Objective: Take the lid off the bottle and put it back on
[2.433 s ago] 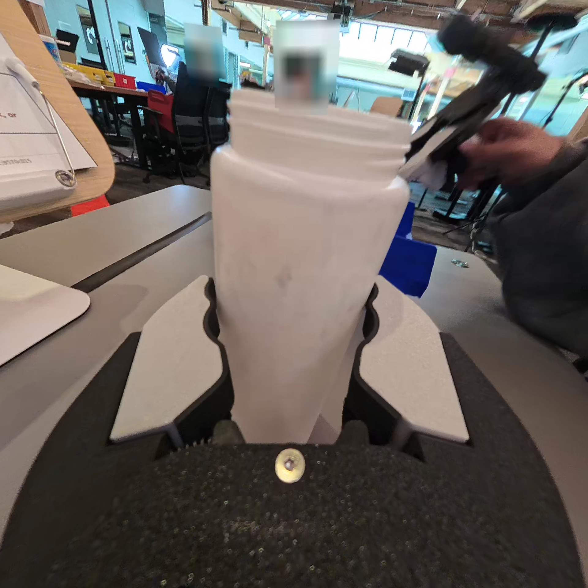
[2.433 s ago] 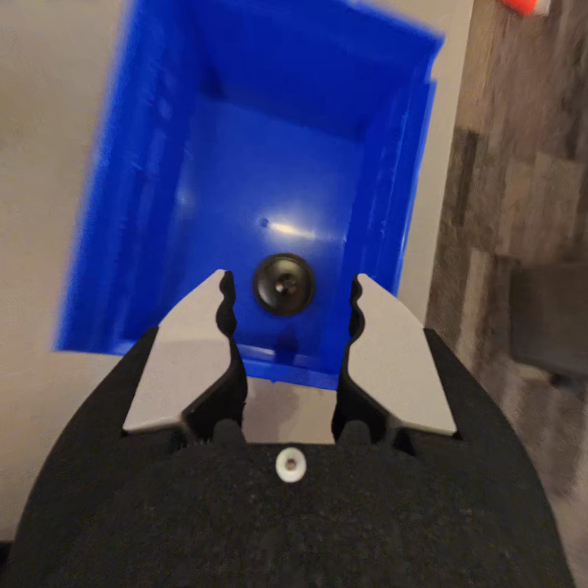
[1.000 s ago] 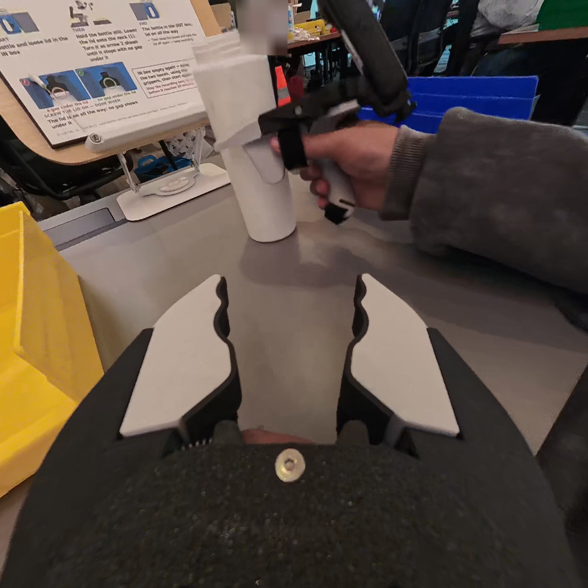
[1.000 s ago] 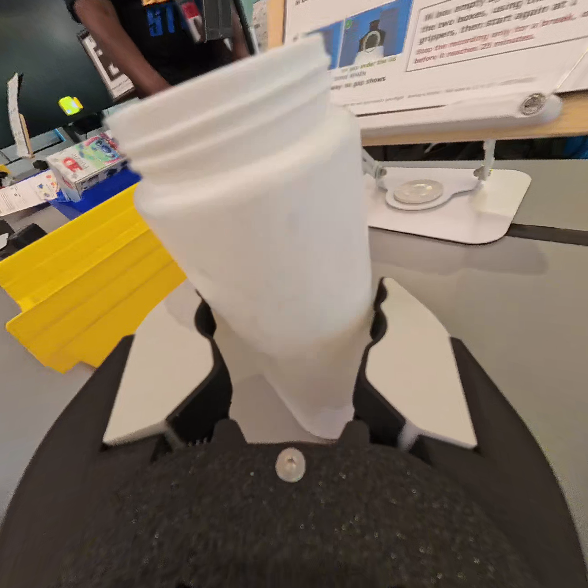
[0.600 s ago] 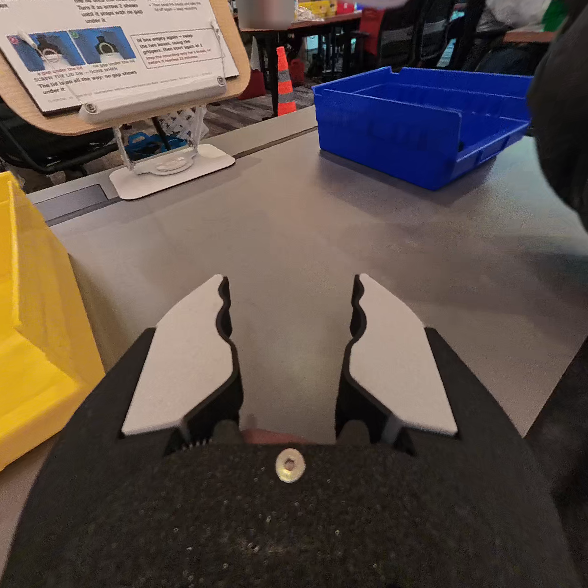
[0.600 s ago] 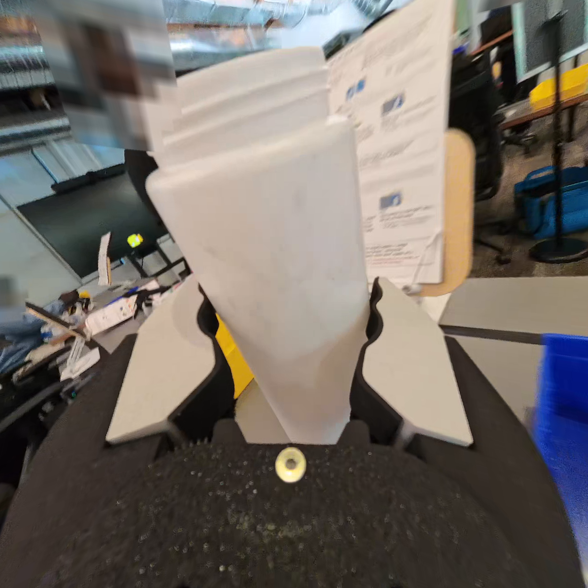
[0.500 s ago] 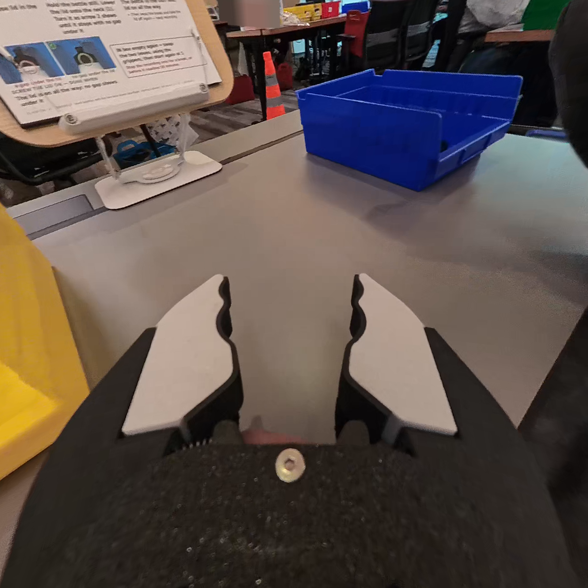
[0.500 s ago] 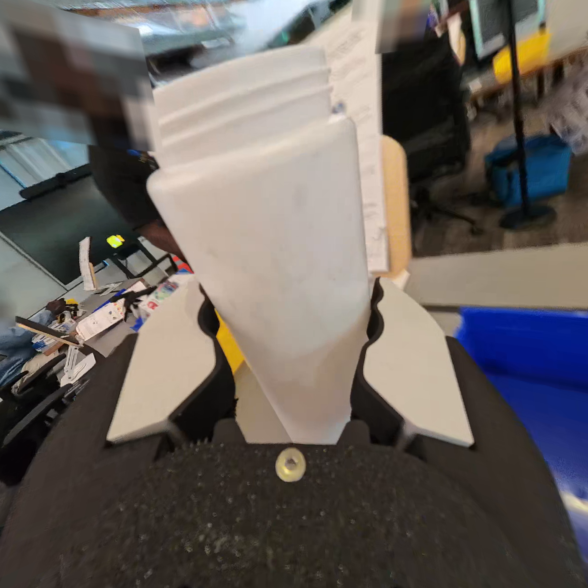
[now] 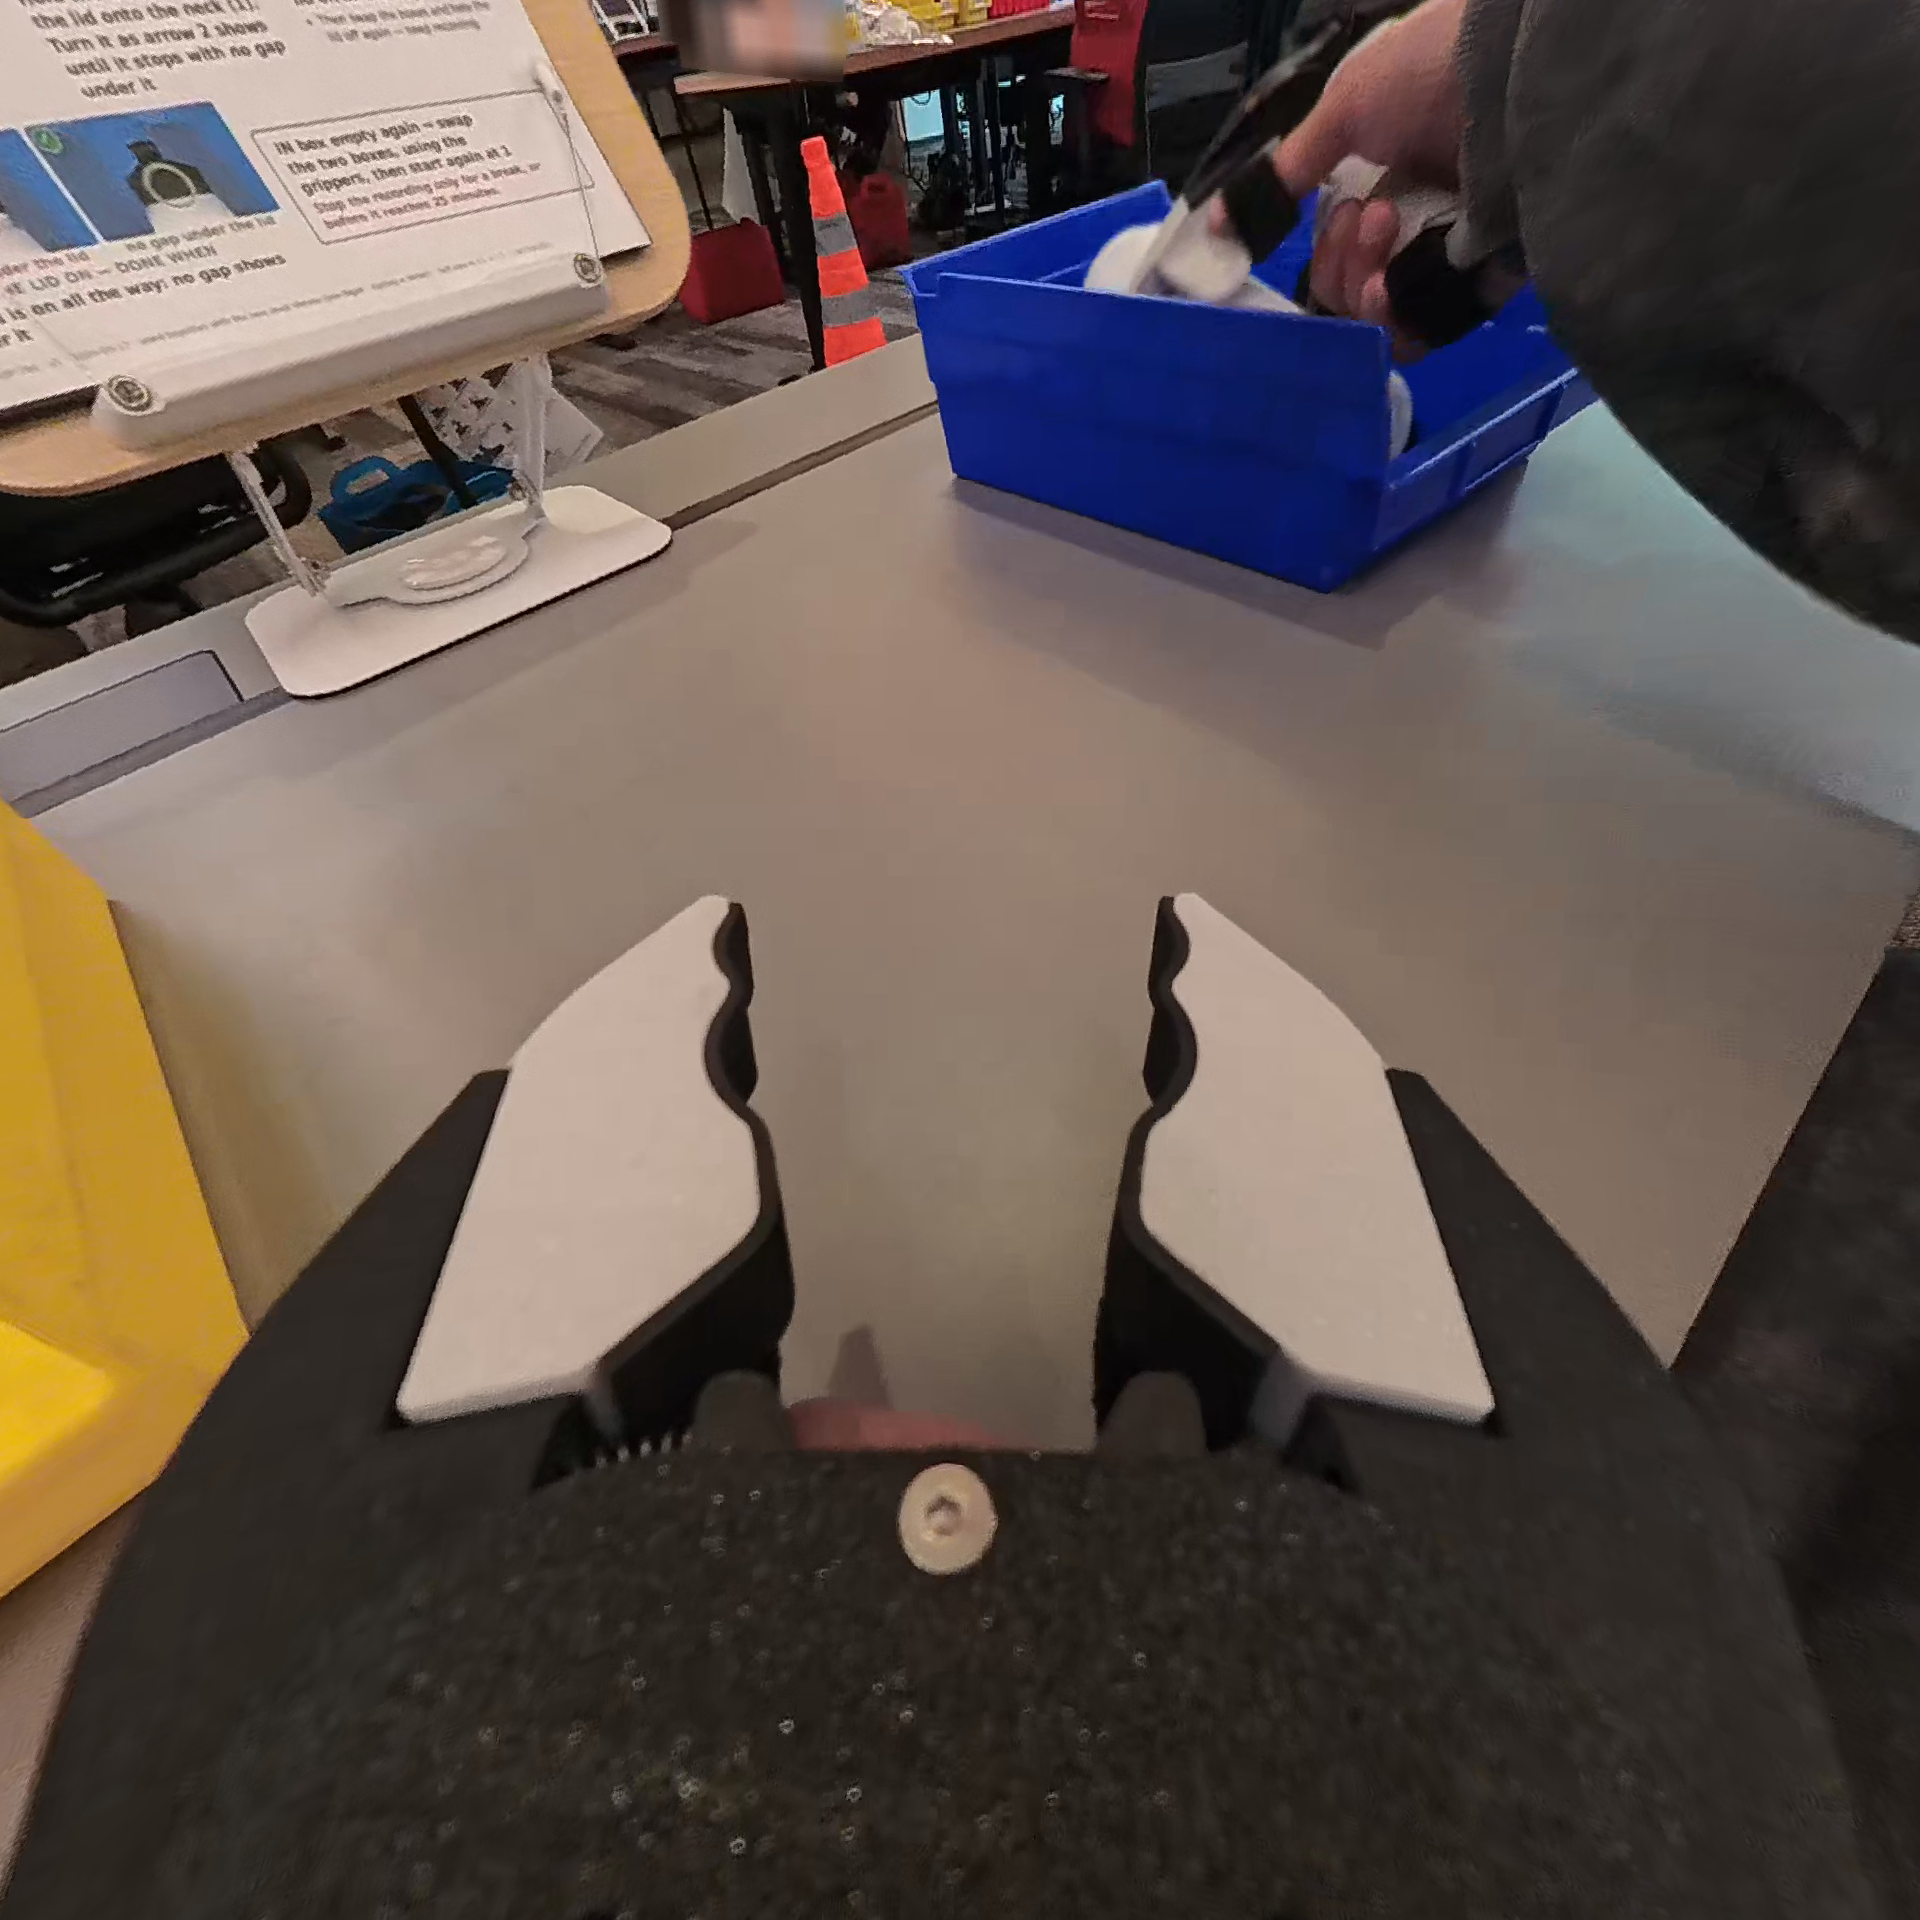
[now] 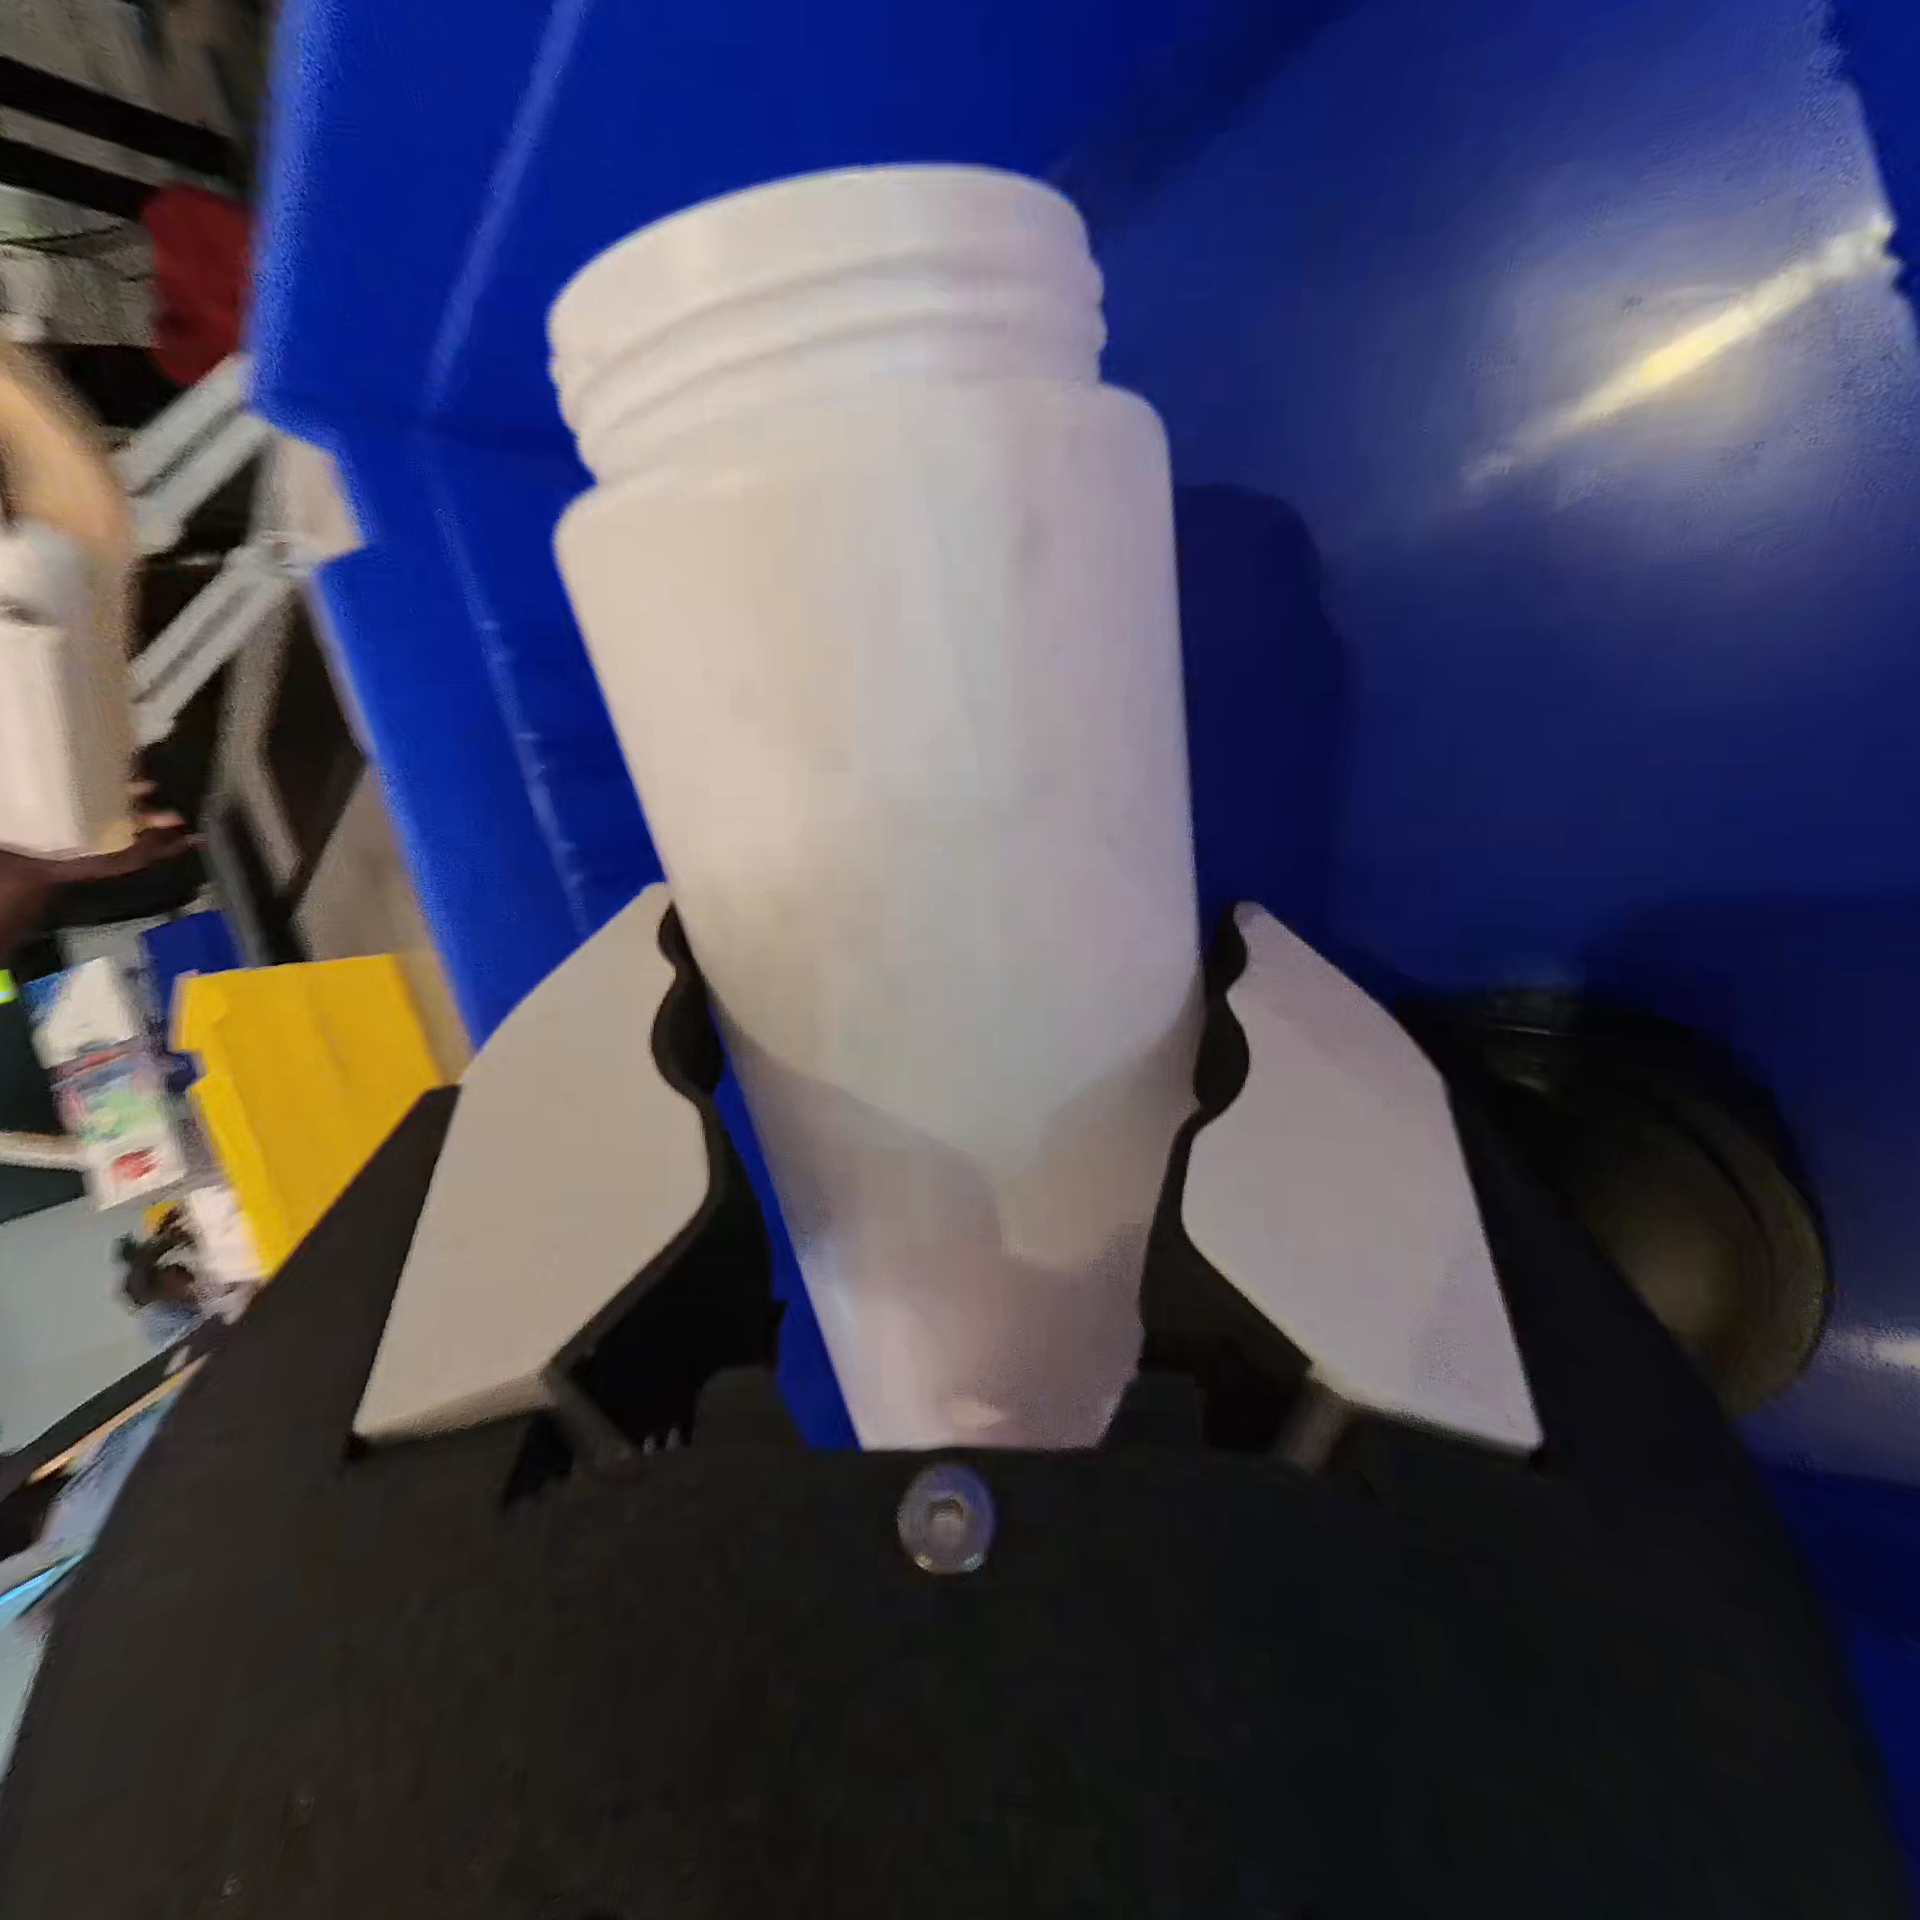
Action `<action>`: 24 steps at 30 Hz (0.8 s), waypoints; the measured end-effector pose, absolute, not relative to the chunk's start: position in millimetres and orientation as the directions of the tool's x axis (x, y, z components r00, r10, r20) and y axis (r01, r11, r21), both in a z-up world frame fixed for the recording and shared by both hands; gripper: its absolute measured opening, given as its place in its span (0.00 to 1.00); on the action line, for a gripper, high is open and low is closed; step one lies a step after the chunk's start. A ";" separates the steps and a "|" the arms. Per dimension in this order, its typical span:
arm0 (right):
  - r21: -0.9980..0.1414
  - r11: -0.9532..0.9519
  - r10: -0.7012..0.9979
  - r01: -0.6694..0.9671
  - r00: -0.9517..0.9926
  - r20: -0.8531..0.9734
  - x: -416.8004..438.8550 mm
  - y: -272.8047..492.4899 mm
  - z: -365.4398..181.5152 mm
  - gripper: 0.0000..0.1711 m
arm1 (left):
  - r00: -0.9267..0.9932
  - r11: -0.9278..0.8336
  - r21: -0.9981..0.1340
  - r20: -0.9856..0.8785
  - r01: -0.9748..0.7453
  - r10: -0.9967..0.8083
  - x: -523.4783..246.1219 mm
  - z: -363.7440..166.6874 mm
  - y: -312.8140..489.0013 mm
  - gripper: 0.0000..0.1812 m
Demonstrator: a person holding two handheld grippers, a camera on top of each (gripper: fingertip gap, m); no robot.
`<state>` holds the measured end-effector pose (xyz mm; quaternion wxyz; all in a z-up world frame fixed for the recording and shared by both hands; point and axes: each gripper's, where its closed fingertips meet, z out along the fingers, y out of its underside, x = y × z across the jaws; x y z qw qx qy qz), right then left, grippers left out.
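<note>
The white, wide-necked plastic bottle [image 10: 883,727], its threaded mouth bare, is clamped by its lower body between the fingers of the right gripper [image 10: 940,1049] and held inside the blue plastic bin [image 10: 1558,727], apparently so it can be set beside the black round lid [image 10: 1704,1226] lying at four o'clock on the bin floor. The left gripper [image 9: 948,1039] is held over the grey tabletop [image 9: 935,727] with its fingers spread wide and nothing between them, probably kept free for the lid, while the bin sits at about one o'clock in its view.

The left tool [image 9: 951,1049] hovers with jaws apart and empty; the right tool [image 10: 945,1039] is clamped shut.
</note>
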<state>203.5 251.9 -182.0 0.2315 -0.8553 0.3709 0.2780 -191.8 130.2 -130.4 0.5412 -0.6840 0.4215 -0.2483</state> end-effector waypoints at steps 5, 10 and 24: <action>-0.169 -0.611 -0.592 -0.773 0.589 -0.550 205.6 249.3 -196.5 0.52 | 0.516 -0.064 -0.949 -0.110 -0.308 -0.849 -192.6 -130.7 129.7 0.40; -0.204 -0.622 -0.564 -0.756 0.613 -0.553 208.3 251.4 -188.1 0.57 | 0.503 -0.045 -0.949 -0.124 -0.311 -0.856 -191.4 -128.6 125.3 0.41; -0.993 0.034 -0.119 0.116 0.987 0.111 122.1 90.7 52.7 0.34 | 0.594 -0.069 -0.981 -0.053 -0.180 -0.802 -221.3 -102.4 152.6 0.40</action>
